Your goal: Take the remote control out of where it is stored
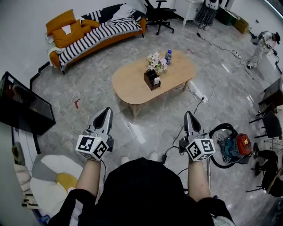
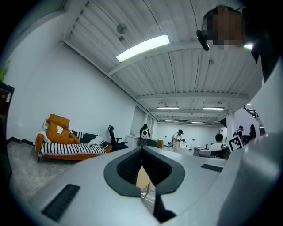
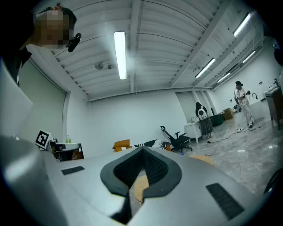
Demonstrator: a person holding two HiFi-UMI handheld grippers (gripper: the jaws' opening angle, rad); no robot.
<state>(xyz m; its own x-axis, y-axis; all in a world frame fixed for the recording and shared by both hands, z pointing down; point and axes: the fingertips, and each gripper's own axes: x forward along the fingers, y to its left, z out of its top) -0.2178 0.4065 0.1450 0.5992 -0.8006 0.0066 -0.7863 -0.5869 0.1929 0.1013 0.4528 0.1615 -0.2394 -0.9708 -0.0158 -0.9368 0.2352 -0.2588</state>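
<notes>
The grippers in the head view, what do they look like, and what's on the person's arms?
The left gripper and right gripper are light grey, tapered shells with dark ribbed inner pads. Each carries a white cube with black square markers. The person wears a black short-sleeved top.

table point(image 1: 132, 86) ahead in the middle, caddy point(image 1: 151, 80), flowers point(image 1: 155, 61) and bottle point(image 1: 168, 56) on it, sofa point(image 1: 95, 37) behind left, chair point(image 1: 158, 13) behind, vacuum point(image 1: 234, 148) right, tv point(image 1: 22, 103) left
</notes>
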